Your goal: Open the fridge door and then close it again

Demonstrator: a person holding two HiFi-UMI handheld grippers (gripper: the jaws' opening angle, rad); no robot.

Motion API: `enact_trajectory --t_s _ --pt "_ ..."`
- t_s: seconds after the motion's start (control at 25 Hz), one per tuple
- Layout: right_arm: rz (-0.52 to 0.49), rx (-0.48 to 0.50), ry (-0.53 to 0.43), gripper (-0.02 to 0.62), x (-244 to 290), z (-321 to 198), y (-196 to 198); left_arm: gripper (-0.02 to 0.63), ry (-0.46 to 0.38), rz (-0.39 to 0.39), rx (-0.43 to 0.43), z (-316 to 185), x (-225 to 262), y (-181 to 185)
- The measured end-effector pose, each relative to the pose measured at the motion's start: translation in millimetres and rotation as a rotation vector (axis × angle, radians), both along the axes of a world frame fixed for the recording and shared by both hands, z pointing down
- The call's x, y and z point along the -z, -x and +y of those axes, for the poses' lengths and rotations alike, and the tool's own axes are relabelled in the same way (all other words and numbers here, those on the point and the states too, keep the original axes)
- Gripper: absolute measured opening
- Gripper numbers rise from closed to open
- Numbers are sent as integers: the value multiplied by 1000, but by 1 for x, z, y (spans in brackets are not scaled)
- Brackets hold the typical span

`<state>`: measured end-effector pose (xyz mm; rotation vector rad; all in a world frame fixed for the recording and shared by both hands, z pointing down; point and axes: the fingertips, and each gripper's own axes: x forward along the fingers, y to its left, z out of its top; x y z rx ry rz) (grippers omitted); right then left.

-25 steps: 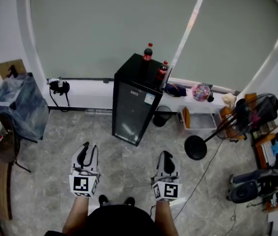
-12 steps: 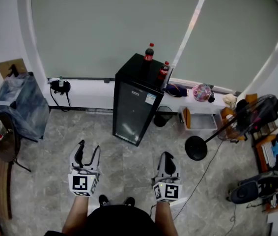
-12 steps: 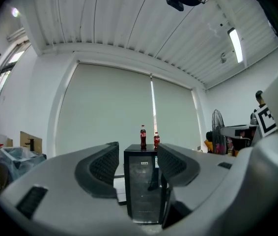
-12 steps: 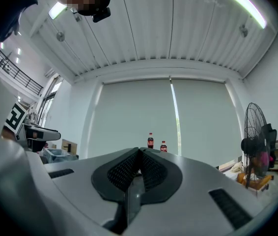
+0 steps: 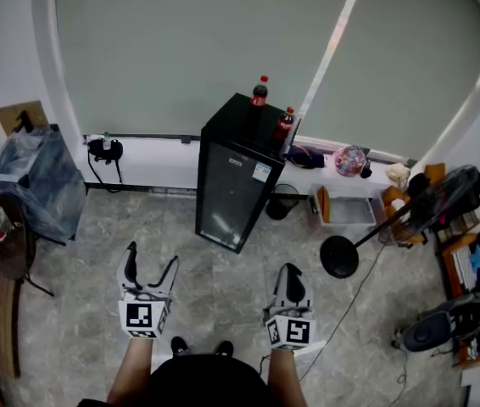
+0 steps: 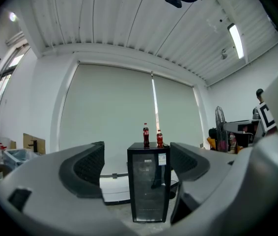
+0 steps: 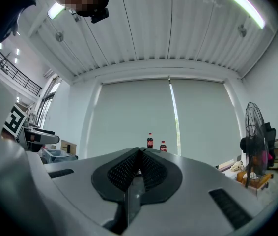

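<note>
Nearest, over the grey floor [image 5: 223, 287], the left gripper [image 5: 151, 258] has just been spreading its jaws, which stand wide with nothing between them. Beside it, the right gripper [image 5: 288, 270] has its jaws pressed together, empty. Well ahead of both stands the black glass-door fridge [image 5: 233, 185], its door closed and two cola bottles [image 5: 259, 91] upright on top.

The left tool [image 5: 151, 258], jaws just opened wider with nothing between them, faces the shut fridge [image 5: 231, 185], well apart.
</note>
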<state>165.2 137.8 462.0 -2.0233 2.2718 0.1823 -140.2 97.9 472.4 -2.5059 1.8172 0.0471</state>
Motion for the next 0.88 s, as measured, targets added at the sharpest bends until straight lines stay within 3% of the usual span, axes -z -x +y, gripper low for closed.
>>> enact_trajectory --t_s 0.24,0.88 --pt "-2 3 10 8 1 -3 7 451 16 8 9 -3 -1 11" --pt "-4 -18 16 8 3 5 61 453 21 -5 -15 -4 -3 61"
